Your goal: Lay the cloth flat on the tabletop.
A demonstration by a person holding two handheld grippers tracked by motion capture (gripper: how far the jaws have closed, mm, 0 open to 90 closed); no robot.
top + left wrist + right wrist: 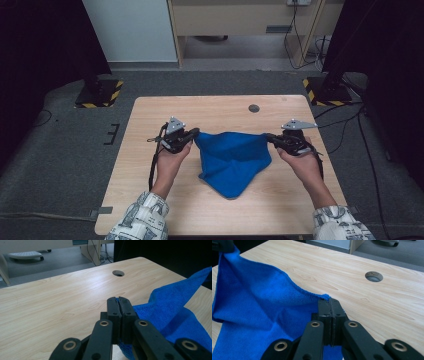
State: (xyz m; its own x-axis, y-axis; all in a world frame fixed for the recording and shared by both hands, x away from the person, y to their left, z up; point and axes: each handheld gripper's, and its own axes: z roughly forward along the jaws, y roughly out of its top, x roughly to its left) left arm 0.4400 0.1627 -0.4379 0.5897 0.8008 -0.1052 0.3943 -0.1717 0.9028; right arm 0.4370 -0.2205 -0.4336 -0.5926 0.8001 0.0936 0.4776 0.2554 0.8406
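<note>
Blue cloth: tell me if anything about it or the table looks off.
Nothing stands out. The blue cloth hangs between the left tongs and right tongs, each shut on a top corner, its lower end bunched unevenly on the table. No tear or stain shows, and the hole is a neat cutout.

One blue cloth (232, 160); two grippers; one table (150, 150)

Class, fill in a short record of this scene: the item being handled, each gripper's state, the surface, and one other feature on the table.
item: blue cloth, held up by two corners, lower part sagging onto the table
left gripper: shut on one cloth corner
right gripper: shut on the opposite corner
surface: light wooden table
other feature: round hole near the far edge
</note>
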